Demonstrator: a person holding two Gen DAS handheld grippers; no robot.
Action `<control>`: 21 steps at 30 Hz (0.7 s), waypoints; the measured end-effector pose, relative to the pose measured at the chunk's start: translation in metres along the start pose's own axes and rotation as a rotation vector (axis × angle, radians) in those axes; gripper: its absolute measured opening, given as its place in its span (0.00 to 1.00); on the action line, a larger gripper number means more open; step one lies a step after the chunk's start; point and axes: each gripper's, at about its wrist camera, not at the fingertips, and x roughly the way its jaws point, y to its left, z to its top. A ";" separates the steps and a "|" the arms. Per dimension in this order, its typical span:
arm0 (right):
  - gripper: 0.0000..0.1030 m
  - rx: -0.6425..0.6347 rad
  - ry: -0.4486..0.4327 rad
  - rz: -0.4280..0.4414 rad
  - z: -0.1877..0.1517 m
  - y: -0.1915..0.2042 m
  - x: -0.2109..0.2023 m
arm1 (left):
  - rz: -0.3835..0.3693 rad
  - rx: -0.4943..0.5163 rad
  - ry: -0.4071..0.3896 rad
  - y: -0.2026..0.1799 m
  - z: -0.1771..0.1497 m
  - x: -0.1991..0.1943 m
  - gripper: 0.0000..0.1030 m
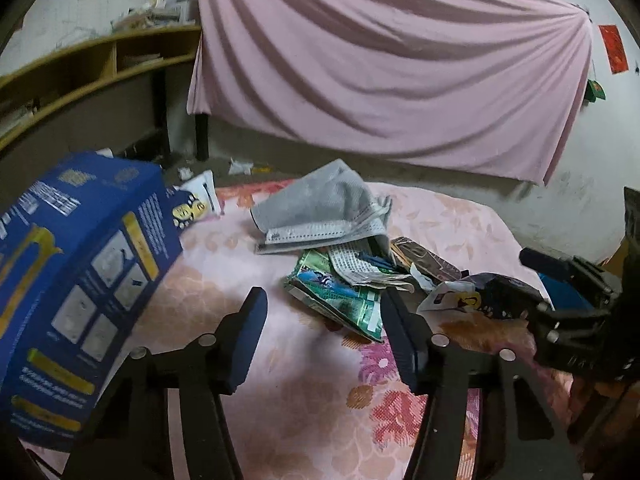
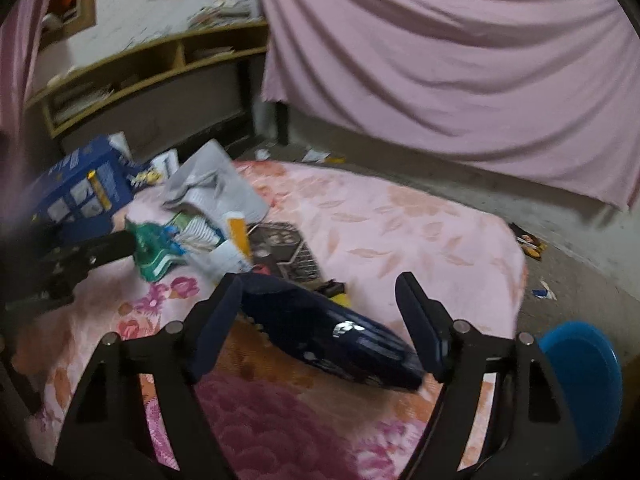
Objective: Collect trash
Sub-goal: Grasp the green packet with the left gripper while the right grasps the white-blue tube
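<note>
1. On the bed, over the pink floral cover (image 1: 320, 392), trash lies in a loose heap: a grey mask (image 1: 320, 208), a green wrapper (image 1: 340, 300), printed paper scraps and a dark glossy wrapper (image 2: 340, 336). A blue box (image 1: 80, 272) stands tilted at the left edge.
2. Left tool (image 1: 324, 336): jaws spread, nothing between the pads but bare cover; the green wrapper sits just ahead, near the right-hand pad. No grip.
3. Right tool (image 2: 320, 328): jaws spread wide, straddling the dark glossy wrapper, which lies slantwise across the gap. Its left end looks close to the left pad, but blur prevents confirming contact. No pinch visible.
4. Step in hand, as judged: right tool taking the dark wrapper. To do it well, lower until the pads flank the wrapper's body, square the jaws across its narrow width, then close. Glossy film may slip or crumple, so bite well in, not at an edge.
5. Avoid catching the cover with the lower pad tips.
6. Pose: both tools pitch downward toward the bed, side by side, each visible at the edge of the other's view.
7. Blue bin (image 2: 580, 376) stands beside the bed at right, probably the drop point.
</note>
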 end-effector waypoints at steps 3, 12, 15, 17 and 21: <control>0.98 -0.003 0.048 0.032 -0.003 0.004 0.011 | -0.018 -0.027 0.029 0.002 0.002 0.005 0.44; 0.75 0.031 0.083 0.026 -0.008 -0.002 0.014 | -0.064 -0.106 0.073 0.010 0.007 0.012 0.21; 0.65 0.027 0.085 0.028 -0.009 -0.001 0.013 | -0.062 -0.117 0.077 0.012 0.009 0.011 0.12; 0.60 0.023 0.088 0.038 -0.011 0.000 0.012 | -0.053 -0.119 0.074 0.013 0.009 0.009 0.08; 0.44 0.020 0.081 0.045 -0.013 0.002 0.007 | -0.050 -0.116 0.058 0.014 0.008 -0.001 0.02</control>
